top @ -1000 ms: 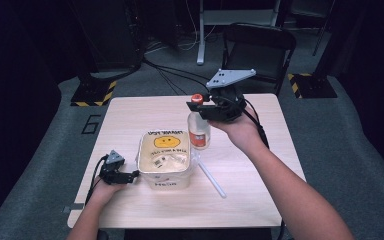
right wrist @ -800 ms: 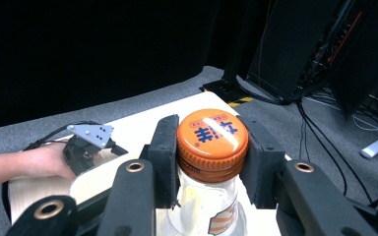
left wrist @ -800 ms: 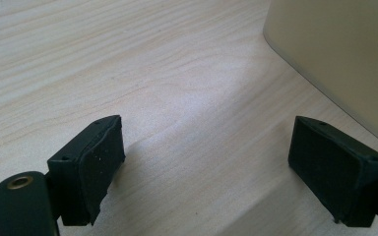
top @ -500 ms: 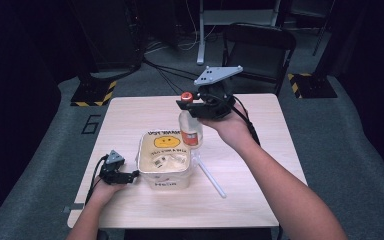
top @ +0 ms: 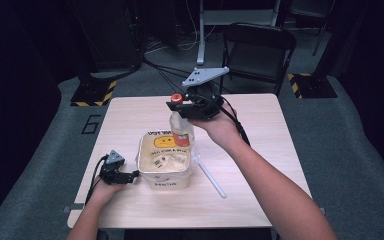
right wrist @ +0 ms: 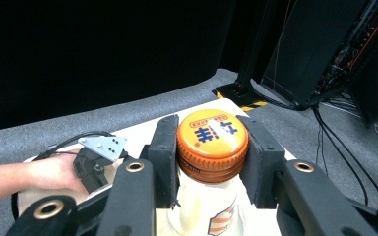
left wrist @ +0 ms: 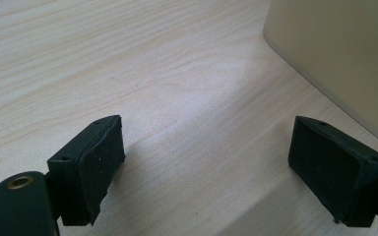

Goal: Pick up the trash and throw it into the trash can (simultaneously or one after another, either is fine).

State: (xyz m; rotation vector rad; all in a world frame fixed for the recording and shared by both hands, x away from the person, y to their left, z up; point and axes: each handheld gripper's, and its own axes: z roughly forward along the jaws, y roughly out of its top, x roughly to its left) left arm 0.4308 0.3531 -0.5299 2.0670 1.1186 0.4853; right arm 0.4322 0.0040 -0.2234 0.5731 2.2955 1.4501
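My right gripper [top: 182,107] is shut on the neck of a clear bottle [top: 181,129] with an orange cap [right wrist: 212,133], holding it in the air above the far edge of a cream square tub [top: 164,161]. In the right gripper view its jaws press both sides of the cap and the bottle [right wrist: 204,206] hangs below them. My left gripper [top: 125,176] rests on the table just left of the tub, open. In the left gripper view my left gripper [left wrist: 226,172] has bare wood between its jaws and the tub's wall [left wrist: 344,54] is at the upper right.
A white stick-like thing [top: 212,180] lies on the wooden table [top: 260,165] right of the tub. A black folding chair [top: 257,47] stands beyond the far edge, with a stand base [top: 94,91] and cables on the grey floor.
My right gripper has carried the bottle up and leftward, from the table beside the tub's far right corner to above the tub's far edge. The left gripper has stayed put.
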